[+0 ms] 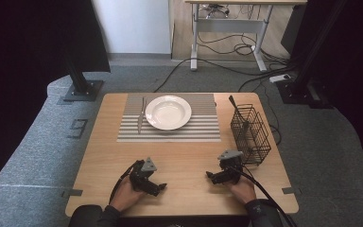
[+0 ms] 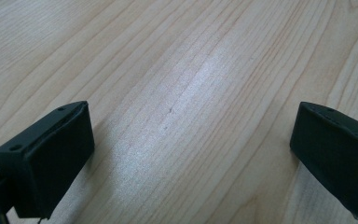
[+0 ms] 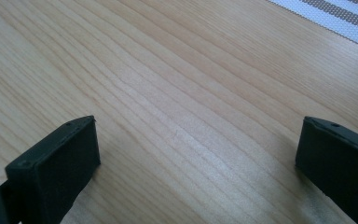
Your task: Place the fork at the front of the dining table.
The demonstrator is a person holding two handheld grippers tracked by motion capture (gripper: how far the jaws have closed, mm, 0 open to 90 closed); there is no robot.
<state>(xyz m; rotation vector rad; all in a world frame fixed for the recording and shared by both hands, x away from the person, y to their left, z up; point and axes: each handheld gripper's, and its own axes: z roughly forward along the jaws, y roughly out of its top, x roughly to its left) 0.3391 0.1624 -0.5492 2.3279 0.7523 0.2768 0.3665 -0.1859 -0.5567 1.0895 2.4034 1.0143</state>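
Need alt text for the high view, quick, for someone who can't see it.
Two hand-held grippers, the left gripper and the right gripper, rest open and empty on the near part of a light wooden table. Beyond them, a round white plate and a silver knife lie on a grey striped placemat; a black wire basket stands at right.

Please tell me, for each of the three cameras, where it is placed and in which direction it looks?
High view: above the person's side, looking forward and down on the table, plate, knife and basket; both hands, left tongs and right tongs show.
Left gripper view: rides the left tongs, looking along its open jaws at bare wood.
Right gripper view: rides the right tongs, open, facing wood and a corner of the striped mat.
Shared: both gripper views show the tabletop between two jaws.
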